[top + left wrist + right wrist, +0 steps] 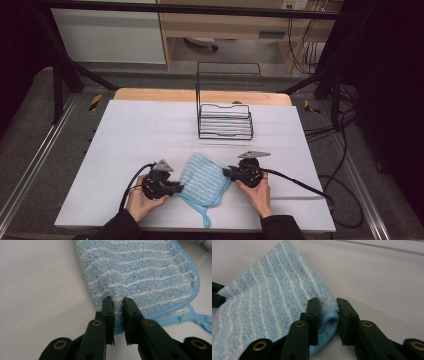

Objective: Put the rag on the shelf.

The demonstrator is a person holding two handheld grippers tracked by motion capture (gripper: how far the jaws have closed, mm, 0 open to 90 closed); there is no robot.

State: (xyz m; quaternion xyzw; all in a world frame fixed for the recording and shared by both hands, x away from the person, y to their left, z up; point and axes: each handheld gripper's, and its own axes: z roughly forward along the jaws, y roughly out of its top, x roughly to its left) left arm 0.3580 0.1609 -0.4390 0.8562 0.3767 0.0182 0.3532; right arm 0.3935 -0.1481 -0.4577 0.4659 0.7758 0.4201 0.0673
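Note:
A light blue striped cloth (205, 180) lies flat on the white table cover, between my two grippers. My left gripper (181, 188) is at its left edge, and in the left gripper view (118, 300) the jaws pinch a bunched bit of that cloth (145, 272) edge. My right gripper (225, 172) is at the cloth's right corner. In the right gripper view (327, 301) the folded corner of the cloth (269, 302) sits squeezed between the pads. Both grippers lie low on the table, each held by a hand.
A black wire rack (225, 122) stands on the table behind the cloth. The cloth's hanging loop (206, 220) points toward the near edge of the table. White cover (140, 135) spreads wide to the left. Cables trail from both grippers.

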